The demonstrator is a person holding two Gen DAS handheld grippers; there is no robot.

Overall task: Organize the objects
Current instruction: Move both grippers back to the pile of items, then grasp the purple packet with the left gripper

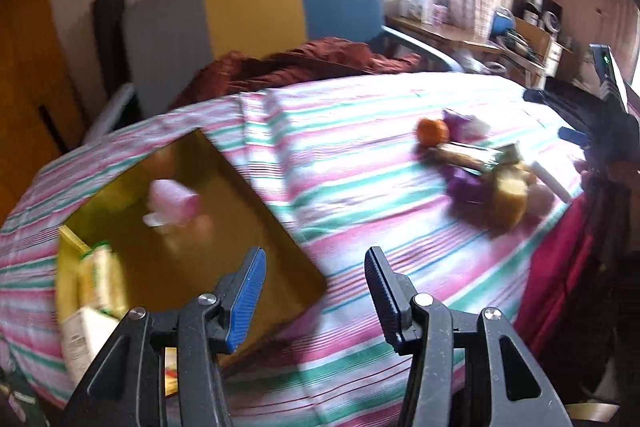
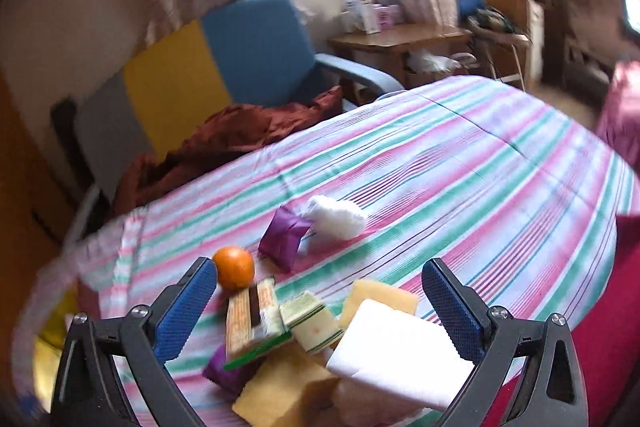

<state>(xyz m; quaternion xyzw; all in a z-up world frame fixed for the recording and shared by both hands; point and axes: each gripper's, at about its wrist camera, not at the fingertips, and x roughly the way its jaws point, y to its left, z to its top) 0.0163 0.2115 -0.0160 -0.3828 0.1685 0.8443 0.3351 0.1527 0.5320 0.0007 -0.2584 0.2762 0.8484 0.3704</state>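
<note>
Left wrist view
- left gripper (image 1: 316, 297): we see its fingers apart, nothing between them, hovering over the striped bed cover (image 1: 360, 155).
- yellow box (image 1: 192, 227): open, on the bed at the left, its near corner just under the left finger; we see a pink item (image 1: 172, 205) and some packets (image 1: 100, 283) inside, blurred.
- loose pile (image 1: 480, 171): up and to the right of the fingers, well apart from them; orange (image 1: 432, 131) at its far-left edge.
- right gripper (image 1: 588, 123): dark body at the right edge, near the pile; we cannot tell its finger state here.
- writing: small print on a white pack in the box, too blurred for us to read.

Right wrist view
- right gripper (image 2: 320, 311): fingers wide apart, empty, with the pile right between and below them.
- white block (image 2: 396, 355): nearest, by the right finger, long axis running down-right.
- yellow sponge (image 2: 380, 299): partly under the white block.
- brown bar pack (image 2: 250, 319): long axis roughly along the pointing line.
- orange (image 2: 234, 267): just beside the left finger tip.
- purple pouch (image 2: 284, 237), white fluffy thing (image 2: 336, 217): farther out.
- nearer hand: we judge the right one, clearly.
- writing: print on the wrappers, unreadable to us.
</note>
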